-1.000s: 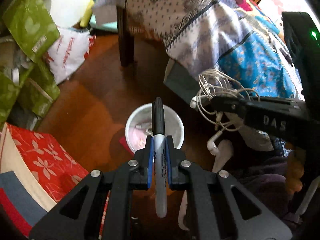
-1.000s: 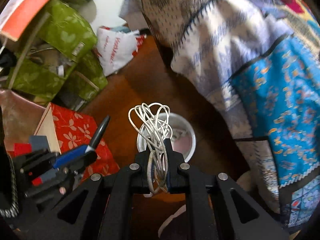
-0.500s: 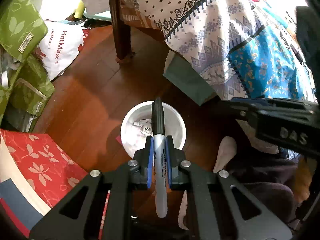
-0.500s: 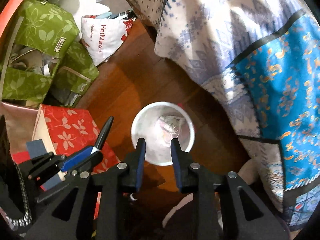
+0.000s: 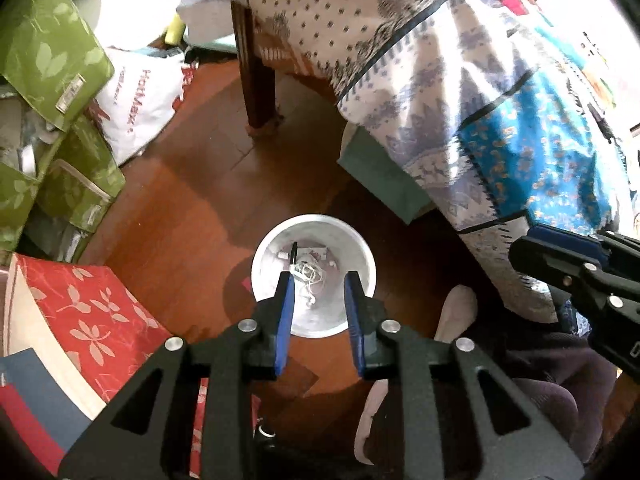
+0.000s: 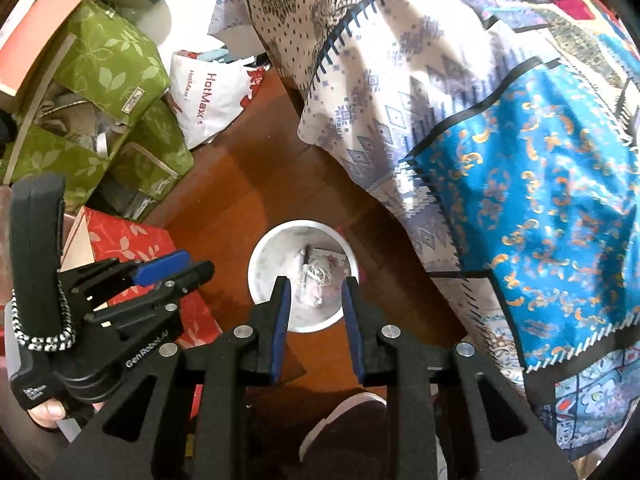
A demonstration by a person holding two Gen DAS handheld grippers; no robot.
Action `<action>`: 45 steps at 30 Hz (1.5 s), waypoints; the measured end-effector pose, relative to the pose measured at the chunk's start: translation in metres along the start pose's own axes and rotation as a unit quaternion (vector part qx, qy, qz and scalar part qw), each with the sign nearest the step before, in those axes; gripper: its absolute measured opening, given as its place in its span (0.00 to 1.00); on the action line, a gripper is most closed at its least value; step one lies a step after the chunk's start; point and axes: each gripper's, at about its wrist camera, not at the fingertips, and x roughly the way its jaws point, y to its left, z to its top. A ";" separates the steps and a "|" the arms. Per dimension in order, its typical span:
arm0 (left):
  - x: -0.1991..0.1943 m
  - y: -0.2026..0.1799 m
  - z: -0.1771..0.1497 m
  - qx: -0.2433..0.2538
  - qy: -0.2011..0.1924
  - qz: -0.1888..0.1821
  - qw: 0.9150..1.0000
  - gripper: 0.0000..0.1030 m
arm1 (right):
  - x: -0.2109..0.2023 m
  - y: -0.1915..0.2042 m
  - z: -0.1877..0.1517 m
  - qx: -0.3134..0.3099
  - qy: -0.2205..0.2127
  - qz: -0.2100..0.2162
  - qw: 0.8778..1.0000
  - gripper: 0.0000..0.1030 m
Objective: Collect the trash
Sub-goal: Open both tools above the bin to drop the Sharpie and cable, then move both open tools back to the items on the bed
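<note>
Trash is lying in the white bin (image 5: pixel 260 276) directly below both of my claws: a black marker (image 5: pixel 294 251) is leaning against the bin's inner wall on the left, and a tangle of white earphone cord (image 5: pixel 310 276) is resting beside it on the bottom, among some pale scraps I cannot make out. I am holding my left claw (image 5: pixel 318 280) over the bin with its blue-padded fingers (image 5: pixel 285 316) standing apart; its jaws have just been opening and nothing is sitting between them now, the marker lying well beneath them inside the bin. I am holding my right claw (image 6: pixel 314 286) over the same bin (image 6: pixel 260 264), its jaws also parted and empty, having just been opening, with the earphone cord (image 6: pixel 318 272) showing far below in the gap between the fingers. From the right wrist view my left claw (image 6: pixel 176 266) is appearing off to the left of the bin, pointing toward it. The bin is standing on the wooden floor (image 5: pixel 192 200), near a patterned cloth (image 5: pixel 440 80) draping down on the right and a red floral box (image 5: pixel 92 312) on the left.
</note>
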 end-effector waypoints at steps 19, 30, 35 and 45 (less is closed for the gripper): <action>-0.173 -0.087 -0.022 0.066 -0.188 -0.015 0.980 0.24 | -0.158 -0.031 -0.049 0.022 -0.194 -0.008 0.981 0.23; -0.243 -0.186 -0.017 0.135 -0.277 -0.065 0.949 0.33 | -0.277 -0.073 -0.098 0.035 -0.367 -0.085 0.926 0.23; -0.256 -0.229 -0.010 0.163 -0.296 -0.082 0.937 0.44 | -0.311 -0.099 -0.115 0.053 -0.408 -0.118 0.904 0.27; -0.248 -0.294 0.027 0.170 -0.311 -0.110 0.928 0.77 | -0.348 -0.171 -0.130 0.121 -0.475 -0.189 0.851 0.81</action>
